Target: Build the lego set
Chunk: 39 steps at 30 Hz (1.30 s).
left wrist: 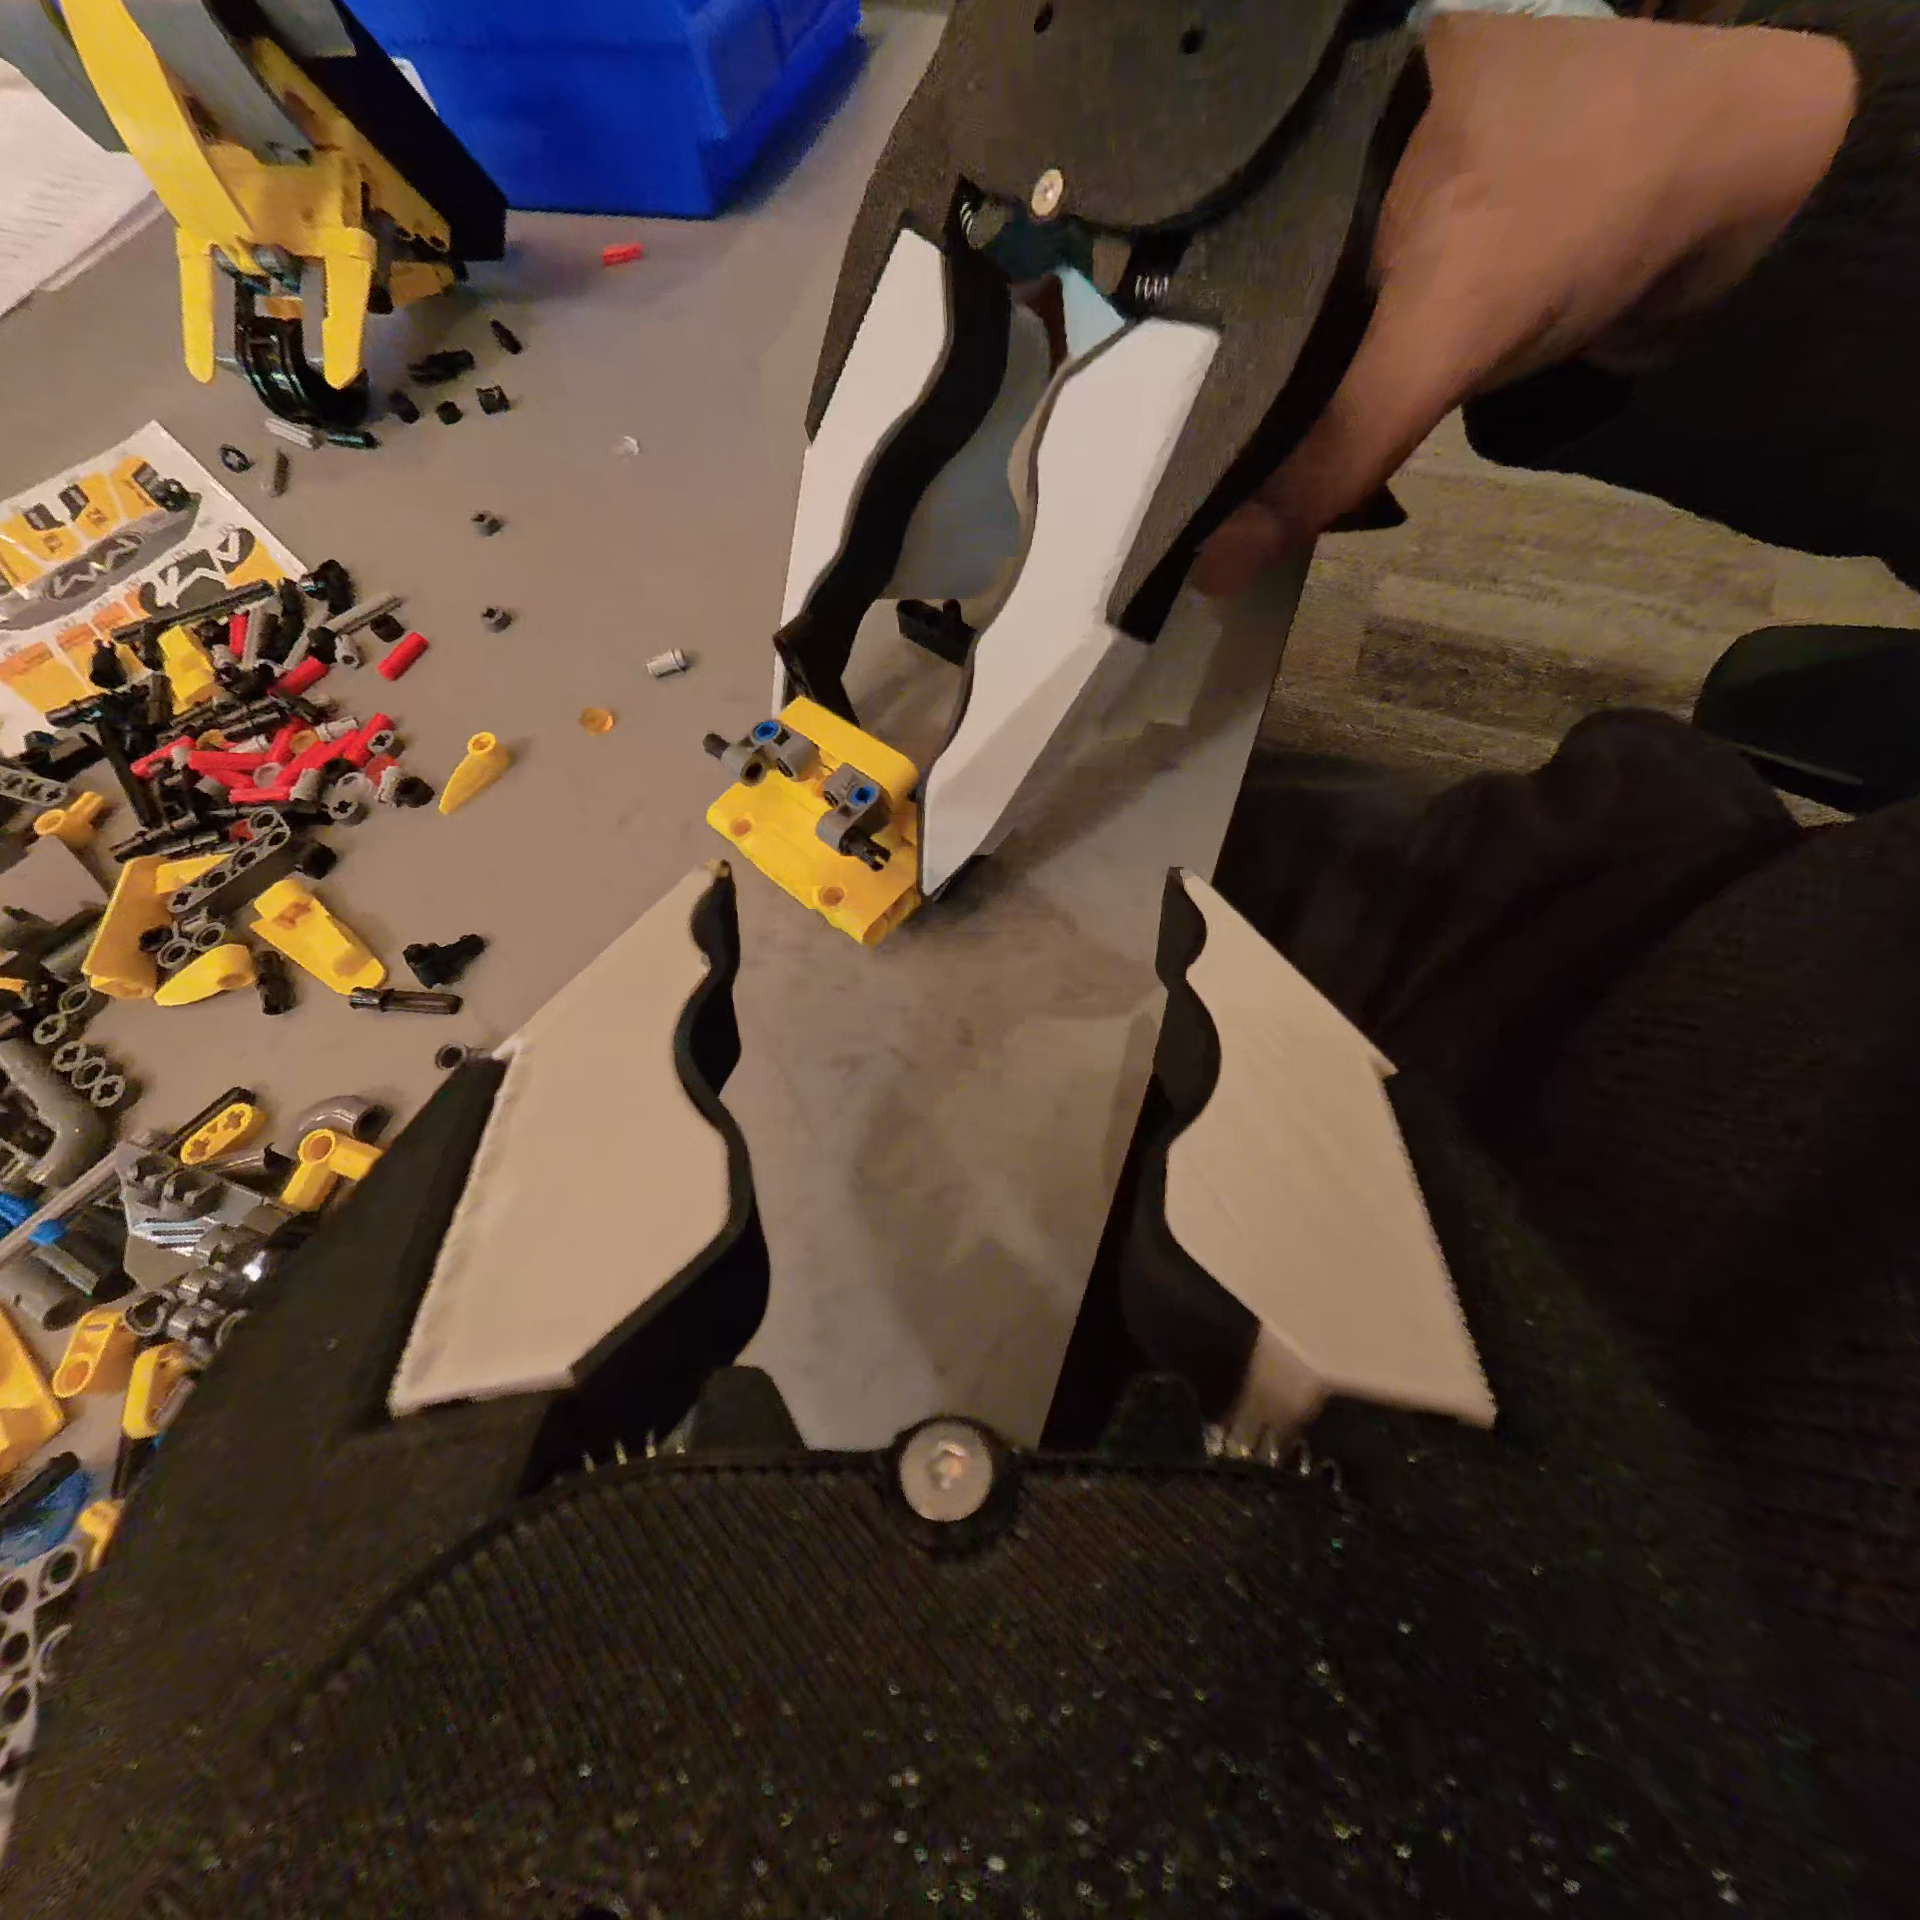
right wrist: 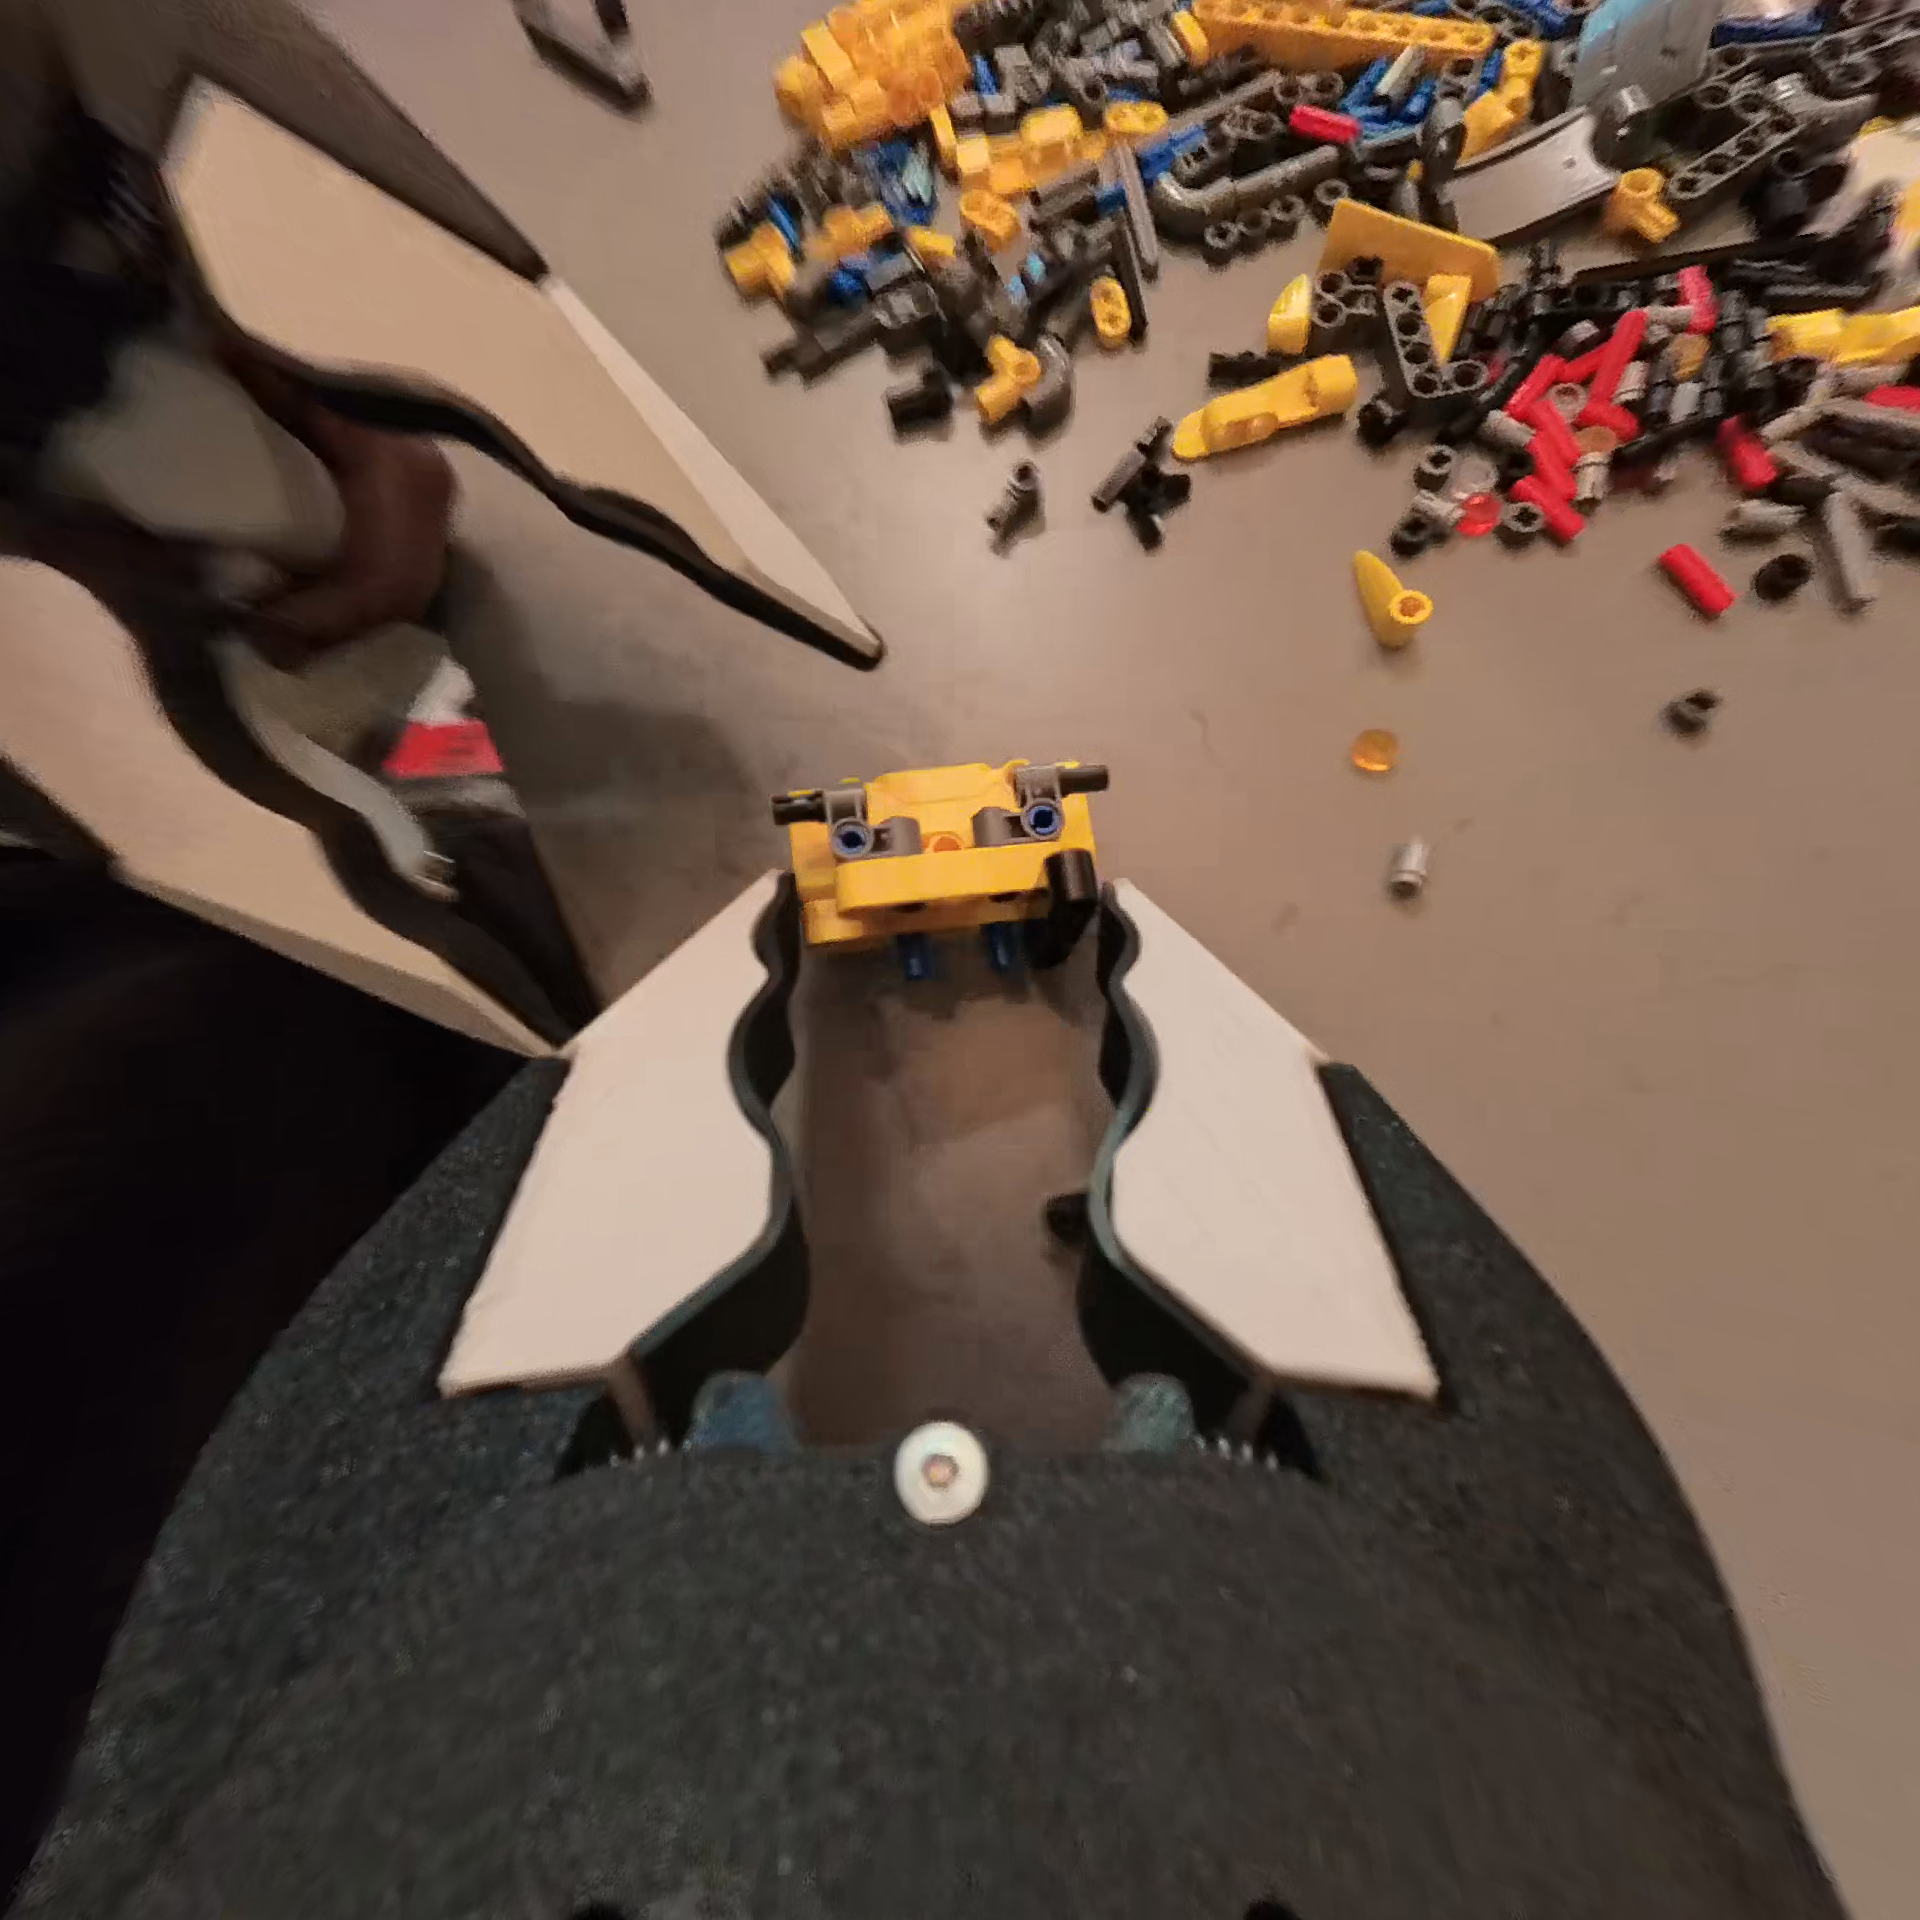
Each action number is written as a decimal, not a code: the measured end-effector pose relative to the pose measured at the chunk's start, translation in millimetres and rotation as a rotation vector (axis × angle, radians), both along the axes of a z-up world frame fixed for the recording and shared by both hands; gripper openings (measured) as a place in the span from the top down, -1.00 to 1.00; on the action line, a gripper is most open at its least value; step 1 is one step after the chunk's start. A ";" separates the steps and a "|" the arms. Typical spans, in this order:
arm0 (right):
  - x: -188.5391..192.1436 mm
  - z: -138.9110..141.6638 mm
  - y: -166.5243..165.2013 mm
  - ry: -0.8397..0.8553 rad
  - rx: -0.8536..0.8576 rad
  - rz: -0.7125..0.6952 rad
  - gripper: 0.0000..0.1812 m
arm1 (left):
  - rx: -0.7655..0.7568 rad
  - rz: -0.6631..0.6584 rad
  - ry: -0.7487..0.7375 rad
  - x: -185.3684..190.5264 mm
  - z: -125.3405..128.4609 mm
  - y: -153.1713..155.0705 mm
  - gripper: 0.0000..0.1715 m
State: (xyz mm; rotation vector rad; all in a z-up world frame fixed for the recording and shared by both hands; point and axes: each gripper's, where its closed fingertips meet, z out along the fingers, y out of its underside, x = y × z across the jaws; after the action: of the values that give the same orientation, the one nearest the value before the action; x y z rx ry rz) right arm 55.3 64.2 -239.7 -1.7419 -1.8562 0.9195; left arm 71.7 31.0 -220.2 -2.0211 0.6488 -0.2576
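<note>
The right gripper (right wrist: pixel 940 914) is clamped on a small yellow brick assembly (right wrist: pixel 940 857), its two fingertips pressing the piece's opposite sides while the piece rests on or just above the grey table (right wrist: pixel 1351 1039). In the left wrist view the same assembly (left wrist: pixel 821 821) sits at about 12 o'clock from the left gripper (left wrist: pixel 940 894), just beyond its tips, with the right gripper (left wrist: pixel 862 790) coming down on it from above. The left gripper's jaws stand wide apart and hold nothing; its nearer tip is close to the assembly's corner but seems not to touch it.

The assembly is a yellow block carrying grey connectors with blue pins on top and blue pin ends poking out underneath. It looks light and rigid, made of hard, smooth plastic, so it is likely to slip under a weak pinch. The press-fit connectors may pop off if squeezed or twisted. The flat yellow side faces look like the safest place to take hold, clear of the grey connectors and pins.

At about 9 o'clock in the left wrist view lies a loose pile of bricks (left wrist: pixel 208 790) in red, black, yellow and grey, partly over a printed sheet (left wrist: pixel 104 561). At 11 o'clock stands a larger yellow model (left wrist: pixel 260 187), with a blue bin (left wrist: pixel 623 94) behind it.
</note>
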 end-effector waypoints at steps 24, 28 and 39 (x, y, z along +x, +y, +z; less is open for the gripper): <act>27.5 88.2 -50.4 0.187 -1.319 0.124 0.29 | 0.381 -0.244 -0.223 20.7 74.3 -18.7 0.94; 30.8 92.4 -30.9 0.294 -1.249 0.089 0.22 | 0.377 -0.189 -0.309 13.6 79.8 -12.5 0.94; 66.8 37.4 34.4 0.202 0.181 -0.105 0.20 | 0.305 -0.149 -0.649 -17.2 92.8 -7.2 0.94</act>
State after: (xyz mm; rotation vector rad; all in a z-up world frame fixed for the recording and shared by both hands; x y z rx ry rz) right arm 122.1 98.6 -202.2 -1.5612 -1.6482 0.8265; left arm 54.6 23.9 -127.4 -1.4757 0.3905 -0.8111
